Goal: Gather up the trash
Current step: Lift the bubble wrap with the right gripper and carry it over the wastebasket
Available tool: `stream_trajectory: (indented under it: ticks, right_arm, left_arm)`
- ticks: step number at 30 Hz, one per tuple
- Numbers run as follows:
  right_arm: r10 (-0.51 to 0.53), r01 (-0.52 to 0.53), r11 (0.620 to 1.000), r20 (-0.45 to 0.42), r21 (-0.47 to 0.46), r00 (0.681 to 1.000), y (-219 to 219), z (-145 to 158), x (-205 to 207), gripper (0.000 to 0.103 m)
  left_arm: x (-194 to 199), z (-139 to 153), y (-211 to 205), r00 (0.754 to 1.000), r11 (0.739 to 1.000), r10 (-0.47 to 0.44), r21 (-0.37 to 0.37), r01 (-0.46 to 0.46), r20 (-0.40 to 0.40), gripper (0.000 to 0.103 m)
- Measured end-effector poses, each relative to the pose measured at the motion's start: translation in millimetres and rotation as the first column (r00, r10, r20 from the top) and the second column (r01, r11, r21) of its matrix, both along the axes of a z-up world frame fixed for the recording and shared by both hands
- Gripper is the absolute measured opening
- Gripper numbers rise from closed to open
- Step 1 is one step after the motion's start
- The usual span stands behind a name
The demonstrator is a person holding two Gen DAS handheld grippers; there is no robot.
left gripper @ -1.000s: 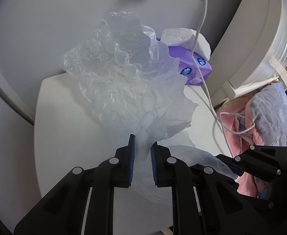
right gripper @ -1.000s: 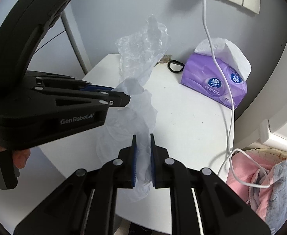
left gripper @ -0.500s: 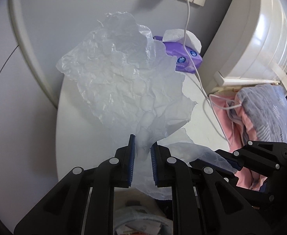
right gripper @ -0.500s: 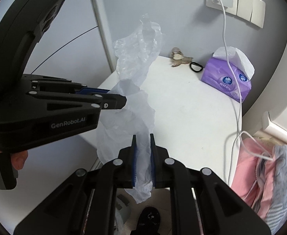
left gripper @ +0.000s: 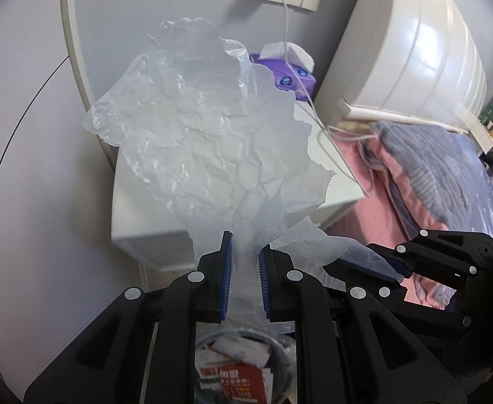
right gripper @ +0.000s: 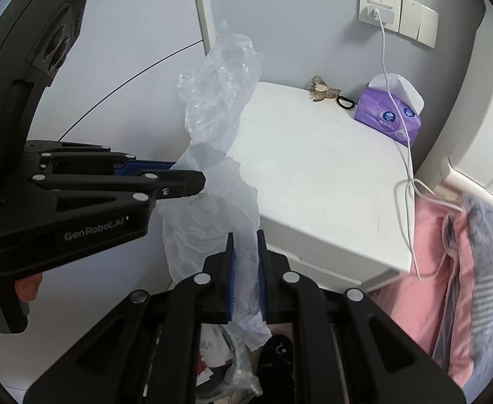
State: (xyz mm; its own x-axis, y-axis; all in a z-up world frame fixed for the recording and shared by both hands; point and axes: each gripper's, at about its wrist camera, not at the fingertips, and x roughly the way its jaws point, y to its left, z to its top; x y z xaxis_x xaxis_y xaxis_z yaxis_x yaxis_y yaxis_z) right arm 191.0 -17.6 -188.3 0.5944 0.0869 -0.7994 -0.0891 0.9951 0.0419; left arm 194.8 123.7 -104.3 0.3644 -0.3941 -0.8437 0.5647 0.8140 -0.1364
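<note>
Between both sets of blue pads hangs the crumpled clear plastic bag, held in the air in front of the white nightstand, not touching its top. Left gripper is clamped on the bag's lower neck; right gripper is pinched on a strip of the same film w/ a loose tail hanging below its pads.

Left view: bag spreads wide like a sheet & hides most of the nightstand top; right gripper's tips reach in from the lower right, closed on the film's edge. Under the fingers sits a bin w/ printed paper packaging inside.

Right view: bag looks like a narrow twisted column. Left gripper's body comes in from the left, a fingertip of the person's hand under it. Only this view shows the nightstand's back edge: a hair claw & a black hair tie beside the purple tissue pack.

Both views: white charging cable runs from the wall socket over the tissue pack to pink & grey bedding.
</note>
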Motion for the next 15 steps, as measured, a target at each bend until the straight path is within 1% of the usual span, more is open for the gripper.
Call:
stream_trajectory:
  ticks: [4,8,11,15]
  right_arm:
    - [-0.012,0.013,1.000,-0.026,0.011,1.000,17,4,-23,0.012]
    - [-0.005,0.007,1.000,-0.079,0.025,0.997,27,-4,-39,0.012]
    - [0.023,-0.021,1.000,-0.124,0.021,0.992,32,-17,-48,0.012]
    - [0.082,-0.079,0.997,-0.189,0.023,0.979,38,-47,-57,0.012]
  left_arm:
    - [-27,2,13,1.000,1.000,-0.011,-0.007,0.011,-0.012,0.014]
    - [-51,-6,26,0.999,1.000,0.006,-0.006,-0.006,-0.051,0.014]
    - [-66,-20,35,0.995,0.999,0.033,0.000,-0.033,-0.091,0.014]
    - [-86,-49,40,0.988,0.997,0.068,0.038,-0.063,-0.139,0.014]
